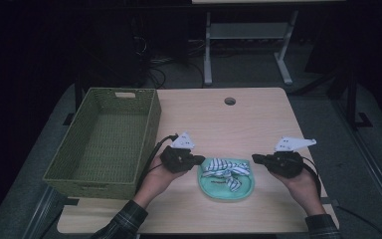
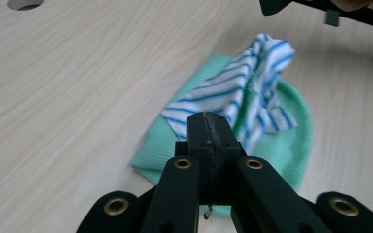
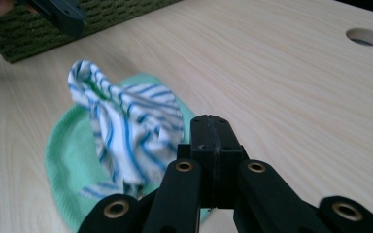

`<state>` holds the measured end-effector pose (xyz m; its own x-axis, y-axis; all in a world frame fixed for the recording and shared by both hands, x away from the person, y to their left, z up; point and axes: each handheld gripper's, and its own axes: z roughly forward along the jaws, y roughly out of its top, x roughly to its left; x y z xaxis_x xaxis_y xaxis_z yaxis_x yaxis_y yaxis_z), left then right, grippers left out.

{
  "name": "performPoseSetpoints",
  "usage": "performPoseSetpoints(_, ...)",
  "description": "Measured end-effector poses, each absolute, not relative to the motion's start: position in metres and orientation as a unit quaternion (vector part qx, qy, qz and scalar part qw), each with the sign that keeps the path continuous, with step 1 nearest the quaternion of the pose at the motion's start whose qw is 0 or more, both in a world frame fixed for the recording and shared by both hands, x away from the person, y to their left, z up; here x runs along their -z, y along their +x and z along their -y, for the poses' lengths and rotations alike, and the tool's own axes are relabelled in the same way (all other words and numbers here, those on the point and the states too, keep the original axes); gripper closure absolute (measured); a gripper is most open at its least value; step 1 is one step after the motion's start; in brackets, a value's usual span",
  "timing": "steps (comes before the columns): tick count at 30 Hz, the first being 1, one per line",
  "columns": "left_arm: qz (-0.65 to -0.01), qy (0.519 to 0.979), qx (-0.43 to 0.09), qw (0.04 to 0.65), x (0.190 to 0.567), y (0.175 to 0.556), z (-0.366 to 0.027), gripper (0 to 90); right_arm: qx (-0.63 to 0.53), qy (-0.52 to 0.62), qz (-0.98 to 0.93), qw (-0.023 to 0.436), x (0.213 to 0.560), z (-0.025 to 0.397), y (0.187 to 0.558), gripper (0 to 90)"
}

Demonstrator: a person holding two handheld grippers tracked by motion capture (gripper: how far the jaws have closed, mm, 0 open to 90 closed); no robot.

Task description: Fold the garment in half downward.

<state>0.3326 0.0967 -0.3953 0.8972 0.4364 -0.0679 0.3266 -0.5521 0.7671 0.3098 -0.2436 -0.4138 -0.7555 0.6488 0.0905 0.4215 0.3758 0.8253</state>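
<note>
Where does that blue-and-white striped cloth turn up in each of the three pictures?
High view: the striped cloth lies low at centre, on the green cloth, between the two grippers.
Left gripper view: the striped cloth is right of centre, just beyond the closed black jaws.
Right gripper view: the striped cloth is left of centre, crumpled beside the jaws.
Shared landmark: the round hole in the table.
</note>
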Motion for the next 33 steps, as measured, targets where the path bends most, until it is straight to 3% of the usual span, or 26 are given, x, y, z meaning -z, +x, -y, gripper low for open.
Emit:
performPoseSetpoints(13,-0.229,0.882,-0.051,0.410,0.410,0.356,-0.078,89.2,-0.452,0.306,-0.832,0.103,0.419,0.211,0.337,90.0)
performPoseSetpoints(33,-0.202,0.898,-0.021,0.390,0.425,0.333,-0.069,87.9,-0.445,0.292,-0.843,0.075,0.430,0.211,0.314,89.9)
